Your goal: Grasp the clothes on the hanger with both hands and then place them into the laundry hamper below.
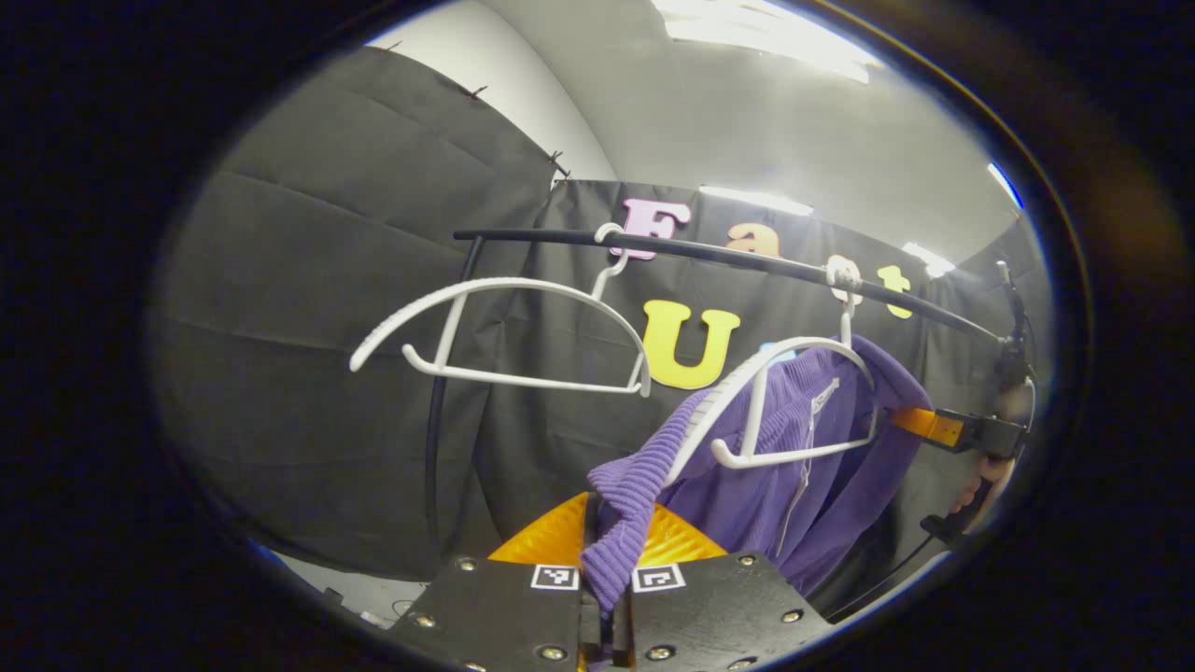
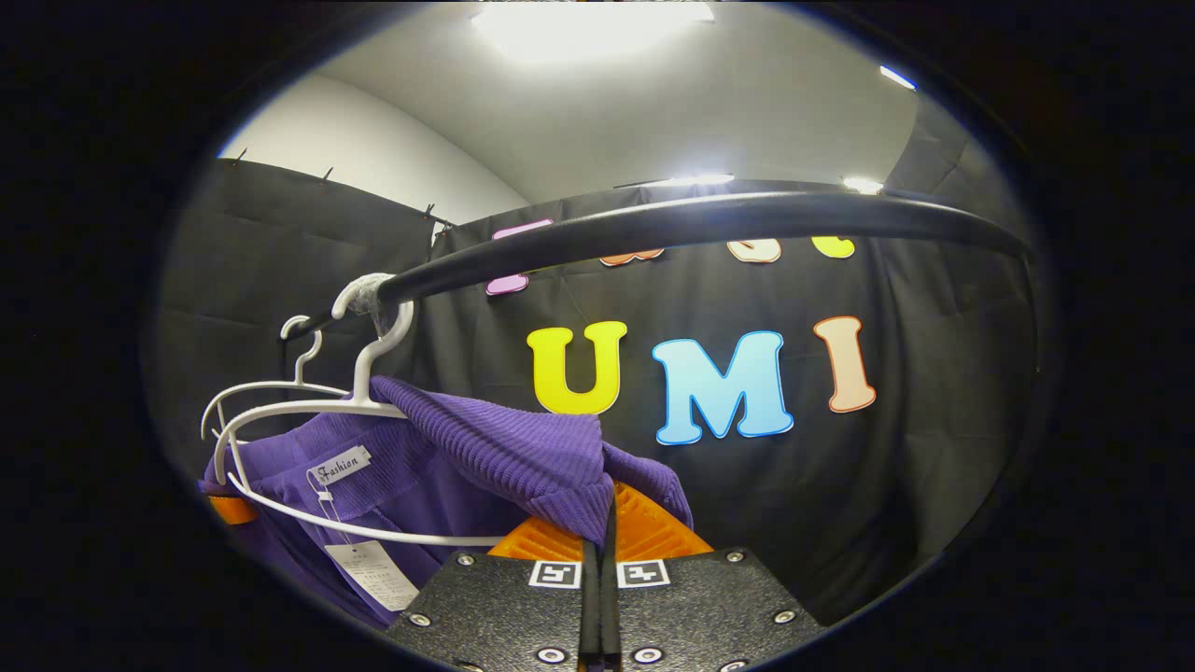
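Note:
A purple ribbed knit garment hangs on a white hanger from the black rail. My left gripper is shut on the garment's left shoulder, which bunches between its fingers. In the right gripper view the same garment drapes over its white hanger, and my right gripper is shut on the ribbed edge at the other shoulder. The right gripper and the hand holding it also show at the far right of the left gripper view. A paper tag dangles from the collar.
An empty white hanger hangs on the rail to the left of the garment. The rail's black upright post stands at the left. Black cloth walls close in the back and sides.

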`<state>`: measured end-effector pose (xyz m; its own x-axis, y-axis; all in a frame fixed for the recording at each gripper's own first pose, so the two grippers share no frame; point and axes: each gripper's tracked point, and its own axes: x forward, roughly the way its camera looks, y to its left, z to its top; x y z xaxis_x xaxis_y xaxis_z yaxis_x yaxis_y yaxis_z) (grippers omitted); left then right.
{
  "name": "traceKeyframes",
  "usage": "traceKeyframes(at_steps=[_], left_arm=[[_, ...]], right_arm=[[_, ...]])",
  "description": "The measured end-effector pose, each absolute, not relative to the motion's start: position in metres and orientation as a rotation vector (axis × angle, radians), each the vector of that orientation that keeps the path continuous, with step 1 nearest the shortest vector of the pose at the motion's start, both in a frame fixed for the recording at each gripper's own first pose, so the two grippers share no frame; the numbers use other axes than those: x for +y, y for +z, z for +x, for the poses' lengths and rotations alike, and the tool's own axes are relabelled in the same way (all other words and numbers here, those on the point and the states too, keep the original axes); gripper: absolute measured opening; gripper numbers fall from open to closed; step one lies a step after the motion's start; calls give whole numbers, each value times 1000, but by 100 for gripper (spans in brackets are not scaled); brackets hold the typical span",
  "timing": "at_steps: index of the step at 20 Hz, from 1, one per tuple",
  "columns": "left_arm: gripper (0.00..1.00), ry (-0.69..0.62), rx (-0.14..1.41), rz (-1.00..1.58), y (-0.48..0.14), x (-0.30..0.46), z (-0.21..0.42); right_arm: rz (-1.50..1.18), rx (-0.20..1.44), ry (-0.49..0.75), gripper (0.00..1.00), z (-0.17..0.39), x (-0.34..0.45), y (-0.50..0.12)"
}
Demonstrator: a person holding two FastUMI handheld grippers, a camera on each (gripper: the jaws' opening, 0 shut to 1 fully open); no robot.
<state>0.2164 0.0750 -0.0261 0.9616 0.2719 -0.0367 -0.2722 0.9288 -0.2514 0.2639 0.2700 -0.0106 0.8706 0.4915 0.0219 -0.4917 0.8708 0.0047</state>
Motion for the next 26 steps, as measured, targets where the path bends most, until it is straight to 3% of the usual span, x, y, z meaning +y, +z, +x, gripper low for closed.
traceKeyframes(at_steps=[6, 7, 8, 21, 26], left_arm=[[6, 301, 61, -431, -66, 48, 231], [12, 298, 71, -426, -72, 40, 235], [6, 293, 71, -411, -71, 33, 238], [6, 182, 109, -300, -50, -63, 294], [5, 122, 74, -301, -27, -97, 325]], right_arm=[[6, -17, 531, 0, 281, 257, -20], [15, -2, 529, 0, 286, 251, -25], [23, 4, 525, 0, 290, 245, -28], [17, -40, 445, 0, 330, 195, -37], [0, 42, 362, 0, 337, 152, -68]])
